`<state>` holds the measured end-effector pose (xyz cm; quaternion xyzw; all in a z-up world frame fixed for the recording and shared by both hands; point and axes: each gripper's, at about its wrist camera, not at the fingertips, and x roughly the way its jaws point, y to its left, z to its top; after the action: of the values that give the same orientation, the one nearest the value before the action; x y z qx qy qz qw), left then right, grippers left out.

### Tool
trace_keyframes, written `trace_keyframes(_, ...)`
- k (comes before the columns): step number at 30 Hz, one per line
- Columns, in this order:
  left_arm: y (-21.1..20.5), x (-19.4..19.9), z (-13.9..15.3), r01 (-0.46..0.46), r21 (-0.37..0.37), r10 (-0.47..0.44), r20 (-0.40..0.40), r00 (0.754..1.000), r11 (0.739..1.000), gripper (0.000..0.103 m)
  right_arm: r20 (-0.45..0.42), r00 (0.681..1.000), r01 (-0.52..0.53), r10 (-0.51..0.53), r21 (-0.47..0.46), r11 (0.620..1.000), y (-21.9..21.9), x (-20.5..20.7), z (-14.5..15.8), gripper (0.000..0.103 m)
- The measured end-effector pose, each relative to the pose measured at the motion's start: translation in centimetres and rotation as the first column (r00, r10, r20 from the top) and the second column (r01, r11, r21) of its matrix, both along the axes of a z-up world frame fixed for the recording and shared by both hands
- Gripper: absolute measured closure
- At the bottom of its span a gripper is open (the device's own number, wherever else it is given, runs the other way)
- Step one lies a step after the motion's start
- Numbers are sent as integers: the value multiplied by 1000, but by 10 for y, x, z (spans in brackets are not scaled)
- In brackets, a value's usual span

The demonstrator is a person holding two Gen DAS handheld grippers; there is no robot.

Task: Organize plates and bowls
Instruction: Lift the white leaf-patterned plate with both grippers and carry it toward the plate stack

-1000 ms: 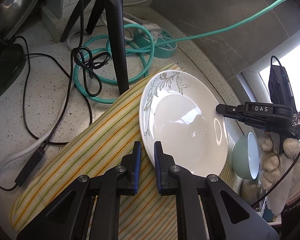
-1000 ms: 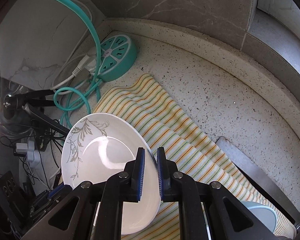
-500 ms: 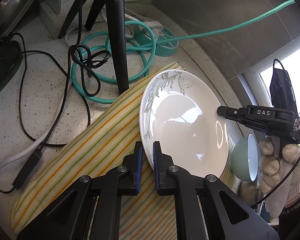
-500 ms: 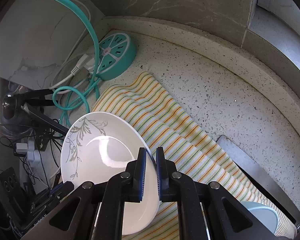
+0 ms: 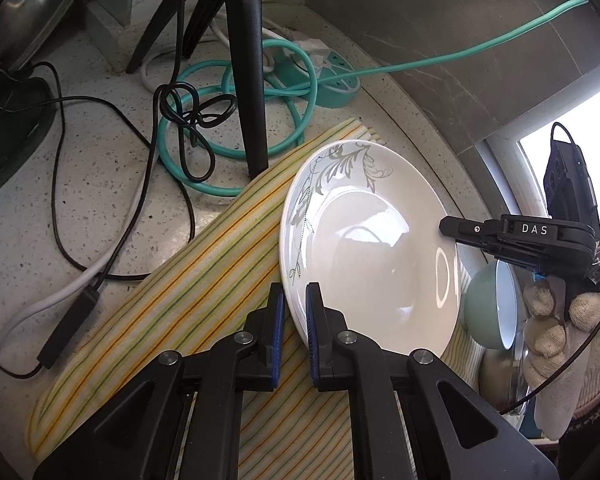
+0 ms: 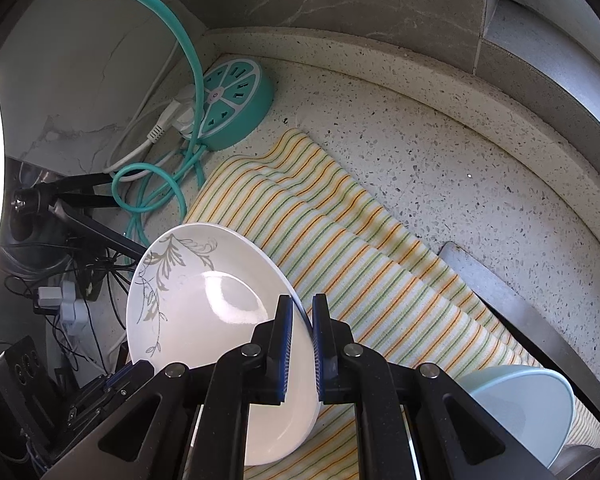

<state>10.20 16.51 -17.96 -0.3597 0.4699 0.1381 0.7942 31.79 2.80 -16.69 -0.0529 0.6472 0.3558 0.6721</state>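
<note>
A white plate [image 5: 372, 248] with a grey leaf pattern is held tilted over a yellow striped cloth [image 5: 180, 300]. My left gripper [image 5: 294, 304] is shut on its near rim. In the right wrist view the same plate [image 6: 204, 312] has my right gripper [image 6: 302, 312] shut on its opposite rim. The right gripper [image 5: 448, 228], held by a gloved hand [image 5: 560, 332], also shows at the plate's right edge in the left wrist view. A pale green bowl [image 5: 488, 308] lies on its side beside the plate, seen too as the bowl [image 6: 520, 400] at lower right. Whether the plate touches the cloth I cannot tell.
A teal round power strip [image 6: 236, 104] with a teal cable [image 5: 236, 136] sits at the back by the wall. A black tripod leg [image 5: 248, 80] stands near the cloth's far end, amid black and white cords [image 5: 100, 240]. A metal sink edge [image 6: 500, 300] runs along the right.
</note>
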Motion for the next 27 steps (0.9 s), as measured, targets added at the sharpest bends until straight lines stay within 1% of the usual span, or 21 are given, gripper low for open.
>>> trace_keyframes(8, 3, -12, 9, 11, 15, -11, 1, 1000, 1000, 94, -20, 1000, 23, -23, -1, 1000, -7, -20, 4, 94)
trace_keyframes(14, 5, -21, 12, 17, -1, -17, 2, 1000, 1000, 94, -29, 998, 54, -54, 11, 998, -15, -37, 14, 94)
trace_keyframes(27, 9, -41, 28, 75, 13, -76, 16, 997, 997, 94, -37, 990, 138, -136, 46, 989, -34, -76, 34, 94)
